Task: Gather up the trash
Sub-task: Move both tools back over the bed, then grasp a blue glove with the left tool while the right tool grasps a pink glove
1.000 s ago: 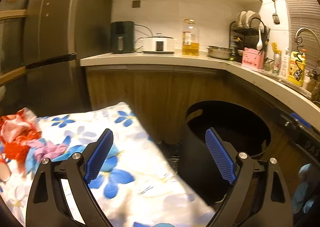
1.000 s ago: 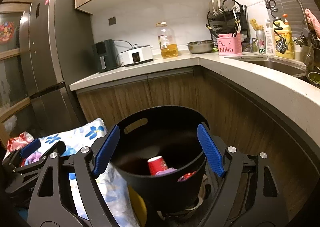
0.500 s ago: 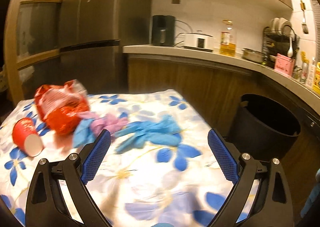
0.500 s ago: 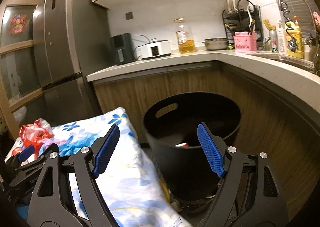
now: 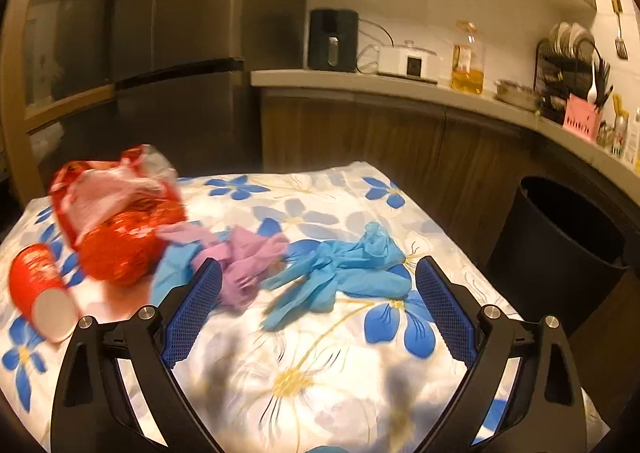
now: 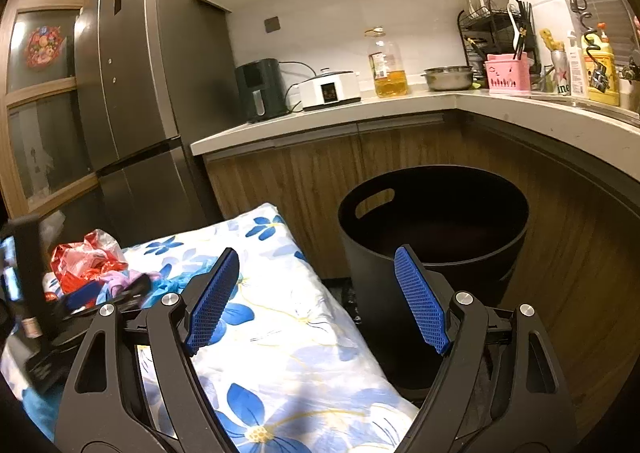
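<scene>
Trash lies on a floral-cloth table: a red paper cup on its side, a crumpled red and clear plastic bag, purple gloves and blue gloves. My left gripper is open and empty, just short of the gloves. A black bin stands on the floor right of the table, also in the left wrist view. My right gripper is open and empty, between table edge and bin. The left gripper shows blurred over the trash.
A kitchen counter runs behind with an air fryer, a white cooker, an oil bottle and a dish rack. A tall fridge stands left. Wooden cabinets close in at right.
My left gripper swung left from the bin to face the trash on the table. My right gripper pulled back and up from over the bin; the bin's contents no longer show.
</scene>
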A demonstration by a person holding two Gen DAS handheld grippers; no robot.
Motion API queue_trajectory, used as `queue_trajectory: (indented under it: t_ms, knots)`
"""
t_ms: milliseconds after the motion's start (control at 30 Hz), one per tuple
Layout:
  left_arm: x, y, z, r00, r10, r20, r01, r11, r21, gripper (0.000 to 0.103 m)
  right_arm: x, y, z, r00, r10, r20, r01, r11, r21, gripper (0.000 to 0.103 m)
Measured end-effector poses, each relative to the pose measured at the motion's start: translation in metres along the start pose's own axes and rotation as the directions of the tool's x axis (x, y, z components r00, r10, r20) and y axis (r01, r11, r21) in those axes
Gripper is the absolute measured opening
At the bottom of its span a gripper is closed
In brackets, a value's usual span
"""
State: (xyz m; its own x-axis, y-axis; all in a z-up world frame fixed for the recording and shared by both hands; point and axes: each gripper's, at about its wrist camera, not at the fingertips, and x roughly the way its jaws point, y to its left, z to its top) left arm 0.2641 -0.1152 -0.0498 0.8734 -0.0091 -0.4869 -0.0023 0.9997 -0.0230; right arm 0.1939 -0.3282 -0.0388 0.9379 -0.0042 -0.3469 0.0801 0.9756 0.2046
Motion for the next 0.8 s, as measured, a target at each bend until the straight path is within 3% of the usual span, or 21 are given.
queue_trajectory:
  t_ms: [133,333,433,500,567,667,800]
  knots:
    - [0.029,-0.010,0.003,0.999,0.010,-0.042,-0.009,0.999,0.043,0.089,0.006,0.003,-0.002,1.000,0.000,-0.005,0.000,1.000,-0.005,0.079]
    - [0.069,-0.008,0.000,0.984,0.012,-0.178,-0.005,0.999,0.041,0.074,0.016,0.005,-0.003,1.000,0.003,-0.017,-0.003,1.000,-0.004,0.079]
    - [0.081,-0.008,-0.008,0.973,0.017,-0.232,-0.006,0.999,0.046,0.052,0.021,0.006,-0.003,1.000,0.004,-0.022,-0.004,1.000,-0.005,0.079]
    - [0.084,-0.009,-0.009,0.970,0.027,-0.240,-0.016,0.999,0.048,0.044,0.023,0.007,-0.004,1.000,0.003,-0.024,-0.003,1.000,-0.006,0.079]
    - [0.083,-0.008,-0.009,0.971,0.029,-0.238,-0.019,0.999,0.045,0.025,0.025,0.008,-0.004,1.000,0.000,-0.026,0.000,1.000,-0.006,0.079]
    - [0.078,-0.005,-0.010,0.973,0.013,-0.229,-0.006,0.999,0.032,0.012,0.026,0.010,-0.005,1.000,0.000,-0.031,-0.001,1.000,-0.007,0.079]
    - [0.063,-0.001,-0.010,0.980,-0.001,-0.200,0.005,1.000,0.020,0.007,0.026,0.015,-0.005,0.999,0.002,-0.034,-0.003,1.000,-0.015,0.079]
